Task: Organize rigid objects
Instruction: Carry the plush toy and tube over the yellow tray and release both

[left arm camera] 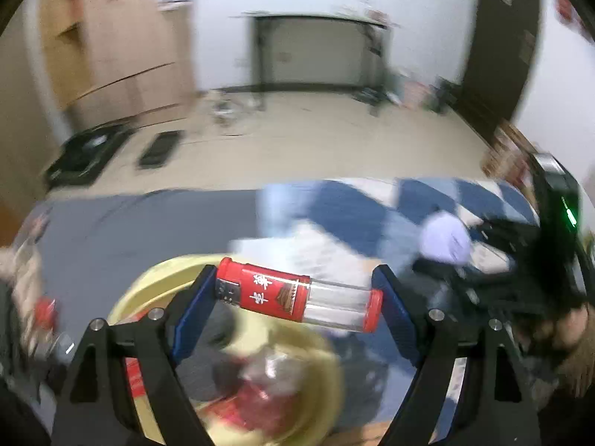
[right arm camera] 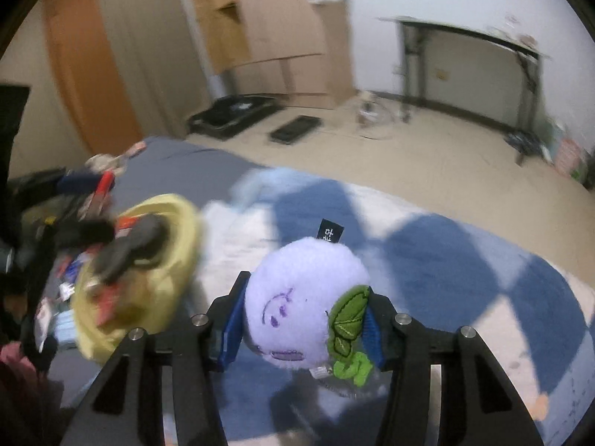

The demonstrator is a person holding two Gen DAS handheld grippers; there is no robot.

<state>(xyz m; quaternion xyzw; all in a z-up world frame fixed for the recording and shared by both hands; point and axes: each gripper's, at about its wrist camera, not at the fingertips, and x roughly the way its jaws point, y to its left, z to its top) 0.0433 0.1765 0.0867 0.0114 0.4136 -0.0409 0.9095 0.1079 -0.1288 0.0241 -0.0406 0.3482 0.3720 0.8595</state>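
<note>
My left gripper [left arm camera: 293, 293] is shut on a clear tube with red caps and a red label [left arm camera: 297, 293], held crosswise by its two ends above a yellow bowl [left arm camera: 312, 390]. The bowl holds blurred red packets and other small items. My right gripper [right arm camera: 301, 319] is shut on a round lilac plush toy with a drawn face and green leaves [right arm camera: 301, 304], lifted over a blue-and-white blanket [right arm camera: 465, 260]. In the right wrist view the yellow bowl [right arm camera: 178, 230] lies to the left with the left gripper [right arm camera: 122, 249] blurred over it. The lilac plush [left arm camera: 444, 239] shows at the right of the left wrist view.
A grey sheet [left arm camera: 130, 230] covers the surface left of the blanket, with loose small items along its left edge [right arm camera: 104, 178]. Beyond lies a beige floor with a black tray [right arm camera: 230, 111], cardboard boxes [right arm camera: 282, 29] and a black-framed table [right arm camera: 476, 63].
</note>
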